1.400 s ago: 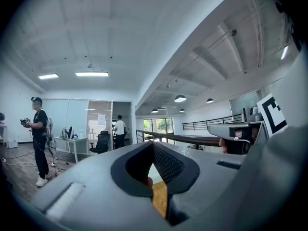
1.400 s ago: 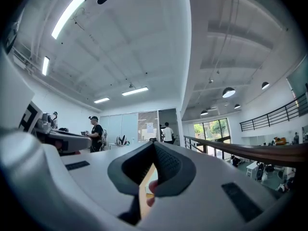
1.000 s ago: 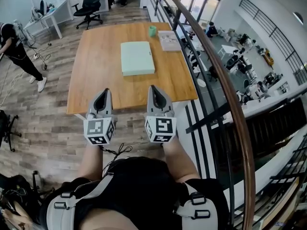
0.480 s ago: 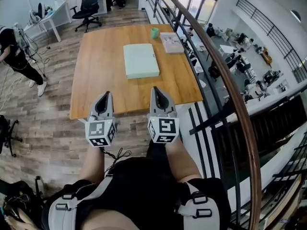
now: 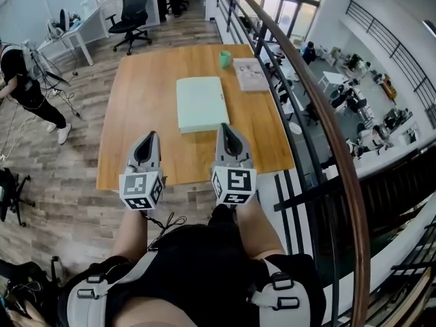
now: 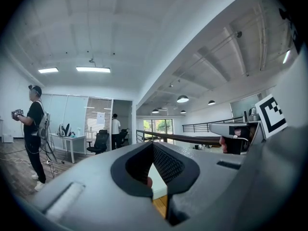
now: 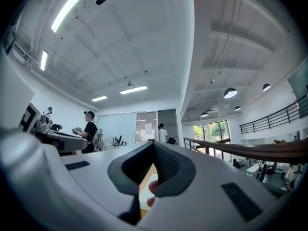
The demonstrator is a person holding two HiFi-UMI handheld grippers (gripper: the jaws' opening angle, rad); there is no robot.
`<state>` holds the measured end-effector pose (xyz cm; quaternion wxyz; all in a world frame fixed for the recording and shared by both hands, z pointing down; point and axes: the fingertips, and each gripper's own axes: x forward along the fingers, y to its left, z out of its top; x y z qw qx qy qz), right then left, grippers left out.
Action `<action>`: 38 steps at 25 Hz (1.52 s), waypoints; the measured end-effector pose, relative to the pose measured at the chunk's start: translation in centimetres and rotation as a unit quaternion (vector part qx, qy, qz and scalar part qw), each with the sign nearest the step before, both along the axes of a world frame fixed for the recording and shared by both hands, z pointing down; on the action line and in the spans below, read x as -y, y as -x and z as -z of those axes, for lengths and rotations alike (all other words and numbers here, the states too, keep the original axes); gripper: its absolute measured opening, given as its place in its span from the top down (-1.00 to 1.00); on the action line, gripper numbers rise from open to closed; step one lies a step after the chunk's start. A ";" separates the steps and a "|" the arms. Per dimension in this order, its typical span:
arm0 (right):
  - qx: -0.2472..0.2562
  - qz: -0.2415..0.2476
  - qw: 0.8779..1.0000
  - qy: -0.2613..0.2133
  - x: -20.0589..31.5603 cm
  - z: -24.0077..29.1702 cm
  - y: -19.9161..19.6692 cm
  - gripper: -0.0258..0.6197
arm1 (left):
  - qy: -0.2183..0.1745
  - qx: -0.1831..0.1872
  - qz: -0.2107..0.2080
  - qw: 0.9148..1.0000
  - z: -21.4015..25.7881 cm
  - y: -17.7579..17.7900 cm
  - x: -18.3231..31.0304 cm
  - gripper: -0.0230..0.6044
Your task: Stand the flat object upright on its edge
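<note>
Change: over the last second both grippers advance across the table's (image 5: 139,94) near edge. In the head view, the gap between the right gripper (image 5: 227,133) and the flat object (image 5: 199,103) closes. Its tip now overlaps the object's near edge, though no contact shows. The left gripper (image 5: 147,142) runs alongside it over bare wood. Both pairs of jaws are pressed together as before, with nothing between them.

The flat object lies flat at the table's middle. Judgement: approach only; the lift has not begun.

Materials: the object is a pale green rectangular slab, matte and thin, and probably tippy once on edge. The table is smooth, warm-toned wood. At its far edge stand a green cup (image 5: 225,58) and a printed booklet (image 5: 250,73).
</note>
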<state>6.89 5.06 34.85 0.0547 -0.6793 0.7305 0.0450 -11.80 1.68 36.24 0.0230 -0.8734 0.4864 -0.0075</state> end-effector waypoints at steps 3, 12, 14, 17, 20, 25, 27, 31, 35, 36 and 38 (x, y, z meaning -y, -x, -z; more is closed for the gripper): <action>0.003 0.009 1.000 0.003 3.8 -0.2 -2.2 0.93 | 0.004 -0.001 0.000 1.000 0.1 -2.5 3.7 0.93; 0.020 0.038 0.999 0.028 14.4 -1.2 -8.9 0.93 | 0.007 0.019 0.023 1.000 1.1 -9.0 13.3 0.93; 0.025 0.047 0.998 0.033 16.3 -1.7 -9.8 0.93 | 0.009 0.026 0.027 0.999 0.9 -10.1 14.8 0.93; 0.031 0.058 0.997 0.043 18.7 -1.7 -11.3 0.93 | 0.016 0.032 0.038 0.999 1.1 -11.5 16.8 0.93; 0.032 0.070 0.995 0.058 20.8 -1.7 -12.5 0.93 | 0.026 0.030 0.054 0.998 1.6 -12.3 18.4 0.93; 0.031 0.092 0.991 0.091 22.9 -4.0 -13.2 0.93 | 0.060 0.035 0.074 0.995 -0.9 -12.8 19.3 0.93; 0.034 0.096 0.989 0.105 23.9 -5.1 -13.1 0.93 | 0.073 0.041 0.076 0.994 -2.1 -12.7 20.1 0.93; 0.040 0.089 0.988 0.122 25.6 -6.8 -13.2 0.93 | 0.090 0.051 0.075 0.992 -3.8 -12.0 22.2 0.93; 0.038 0.086 0.986 0.135 26.2 -7.8 -12.9 0.93 | 0.102 0.046 0.073 0.991 -4.6 -11.5 23.3 0.93; 0.034 0.089 0.986 0.139 26.3 -8.0 -12.7 0.93 | 0.104 0.044 0.072 0.991 -4.7 -11.3 23.4 0.93; 0.031 0.091 0.985 0.145 26.7 -8.4 -12.6 0.93 | 0.109 0.042 0.069 0.991 -5.0 -11.2 23.8 0.93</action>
